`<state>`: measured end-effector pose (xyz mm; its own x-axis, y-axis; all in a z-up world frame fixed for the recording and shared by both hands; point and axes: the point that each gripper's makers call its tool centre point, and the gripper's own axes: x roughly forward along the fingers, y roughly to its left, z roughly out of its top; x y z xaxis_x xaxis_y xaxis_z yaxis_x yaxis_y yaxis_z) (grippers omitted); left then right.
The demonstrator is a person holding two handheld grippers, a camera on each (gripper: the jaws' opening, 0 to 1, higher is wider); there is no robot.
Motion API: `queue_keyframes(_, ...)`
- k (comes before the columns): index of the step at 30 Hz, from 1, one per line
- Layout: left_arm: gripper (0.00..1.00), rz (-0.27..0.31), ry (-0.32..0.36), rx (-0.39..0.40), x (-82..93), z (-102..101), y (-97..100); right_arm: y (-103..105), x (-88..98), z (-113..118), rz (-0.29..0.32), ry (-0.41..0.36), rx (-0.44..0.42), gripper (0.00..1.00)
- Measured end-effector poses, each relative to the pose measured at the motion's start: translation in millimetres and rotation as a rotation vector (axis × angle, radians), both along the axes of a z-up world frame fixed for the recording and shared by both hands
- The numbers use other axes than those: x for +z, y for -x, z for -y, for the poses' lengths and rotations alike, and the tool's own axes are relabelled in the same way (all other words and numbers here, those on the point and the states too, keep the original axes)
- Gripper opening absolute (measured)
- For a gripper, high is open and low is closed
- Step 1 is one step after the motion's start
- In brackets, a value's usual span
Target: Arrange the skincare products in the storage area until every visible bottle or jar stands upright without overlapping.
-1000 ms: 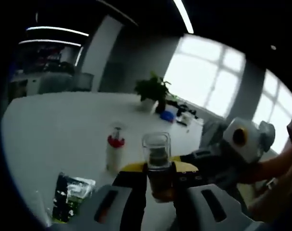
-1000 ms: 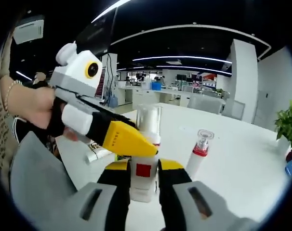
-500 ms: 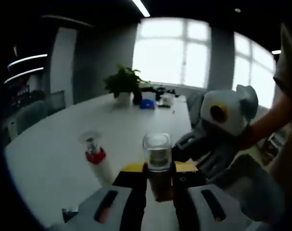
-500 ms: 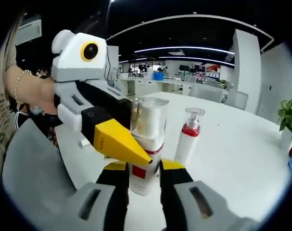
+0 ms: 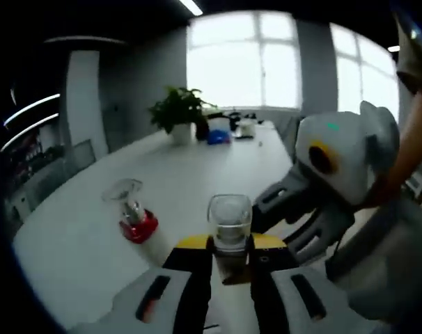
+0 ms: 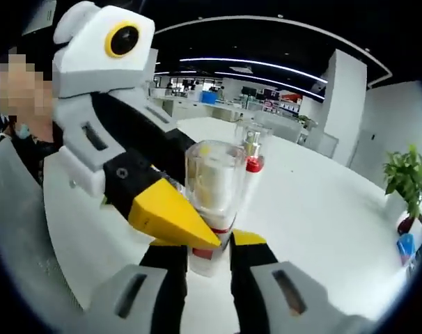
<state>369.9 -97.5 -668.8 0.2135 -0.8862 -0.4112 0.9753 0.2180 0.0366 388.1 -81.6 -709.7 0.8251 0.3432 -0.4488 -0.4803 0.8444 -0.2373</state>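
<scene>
Two grippers clamp one clear-capped bottle (image 5: 229,229) upright between their fingers: left gripper (image 5: 230,261) and right gripper (image 6: 200,254); white body, red label; red-collared bottle (image 5: 133,217) stands behind it on the white counter (image 5: 79,236).

Right tongs (image 6: 202,252) & left tongs (image 6: 170,217) grip clear-capped bottle (image 6: 212,202), white table (image 6: 322,236)

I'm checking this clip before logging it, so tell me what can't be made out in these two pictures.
- Clear-capped bottle, right gripper view: lower body and label hidden by the left gripper and the right gripper.
- Same bottle, left gripper view: base hidden between the jaws; print blurred.
- Red-collared bottle, right gripper view: body hidden behind the clear-capped bottle.
- Red-collared bottle, left gripper view: blurred, so upright or tilted is unclear.
- Table: front edge cut off.
</scene>
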Motion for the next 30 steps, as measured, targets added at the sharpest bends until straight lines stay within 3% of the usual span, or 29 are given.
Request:
queue_keyframes(6,0.16,0.016,-0.034,-0.003,-16.5,4.1,-15.9,-15.1,-15.5,5.1,-0.030,-0.008,-0.033,0.22)
queue_keyframes(16,0.16,0.016,-0.055,-0.035,-26.1,2.4,-20.1,-18.9,-25.1,4.0,-0.047,-0.017,-0.065,0.22)
queue_keyframes(22,0.16,0.006,-0.075,-0.064,-32.6,-4.8,-16.2,-14.5,-32.1,-4.2,-0.090,-0.038,-0.083,0.22)
queue_keyframes(30,0.16,0.005,-0.085,-0.057,-32.8,-20.8,-20.1,-17.7,-32.5,-22.8,-0.100,-0.077,-0.091,0.22)
